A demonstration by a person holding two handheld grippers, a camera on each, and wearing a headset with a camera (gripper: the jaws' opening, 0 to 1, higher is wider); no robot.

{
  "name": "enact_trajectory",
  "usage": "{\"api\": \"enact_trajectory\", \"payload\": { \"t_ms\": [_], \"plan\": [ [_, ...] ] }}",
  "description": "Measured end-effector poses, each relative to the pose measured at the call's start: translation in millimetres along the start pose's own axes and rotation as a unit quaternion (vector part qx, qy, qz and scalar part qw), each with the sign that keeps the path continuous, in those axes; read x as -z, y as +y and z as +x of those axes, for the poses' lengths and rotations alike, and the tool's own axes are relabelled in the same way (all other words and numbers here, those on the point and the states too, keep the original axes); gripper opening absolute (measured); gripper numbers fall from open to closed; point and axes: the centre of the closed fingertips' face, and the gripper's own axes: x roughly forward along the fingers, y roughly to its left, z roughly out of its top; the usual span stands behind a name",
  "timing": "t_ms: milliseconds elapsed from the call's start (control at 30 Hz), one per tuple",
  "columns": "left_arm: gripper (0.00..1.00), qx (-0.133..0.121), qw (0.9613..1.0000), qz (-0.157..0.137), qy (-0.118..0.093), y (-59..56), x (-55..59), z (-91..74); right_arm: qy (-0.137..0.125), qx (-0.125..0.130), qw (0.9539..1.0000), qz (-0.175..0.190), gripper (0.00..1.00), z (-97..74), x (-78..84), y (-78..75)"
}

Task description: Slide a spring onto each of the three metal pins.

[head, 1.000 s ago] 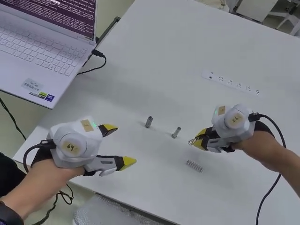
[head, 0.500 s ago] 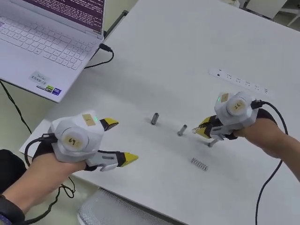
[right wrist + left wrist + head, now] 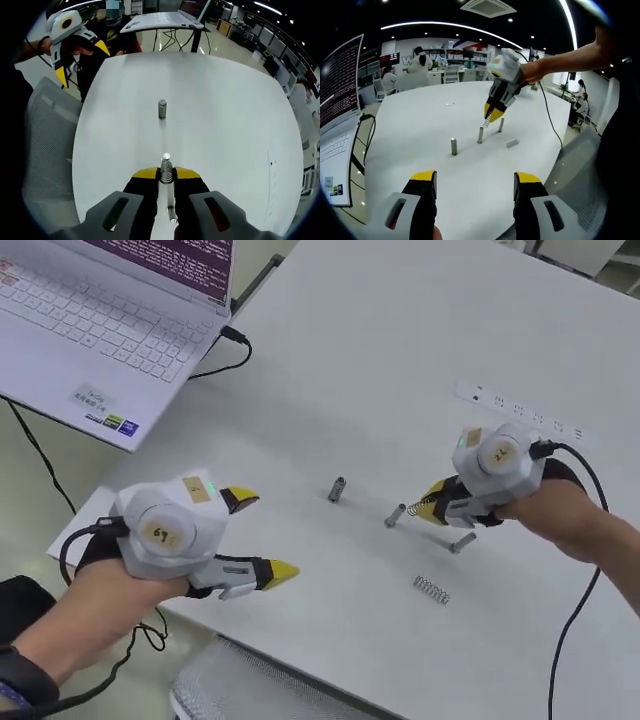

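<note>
Three short metal pins stand on the white table. The left pin has a coil around it. The middle pin is bare, as is the right pin. My right gripper is shut on a spring, whose free end hangs just at the middle pin's top. A loose spring lies nearer the front edge. My left gripper hovers open and holds nothing, left of the pins.
An open laptop with a black cable sits at the far left. A white power strip lies behind the right gripper. A grey mesh chair stands below the table's front edge.
My right gripper has carried the spring left, from beside the right pin to the middle pin's top, which uncovers the right pin. The left gripper has stayed open and about in place.
</note>
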Motion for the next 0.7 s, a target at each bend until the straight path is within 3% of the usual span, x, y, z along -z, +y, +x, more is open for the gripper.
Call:
{"api": "enact_trajectory", "payload": {
  "t_ms": [700],
  "plan": [
    [0.57,0.001,1.0,-0.005,0.0,1.5,-0.7,1.0,0.005,-0.015,0.9997,-0.018,0.09,9.4,-12.4,0.3]
  ]
}}
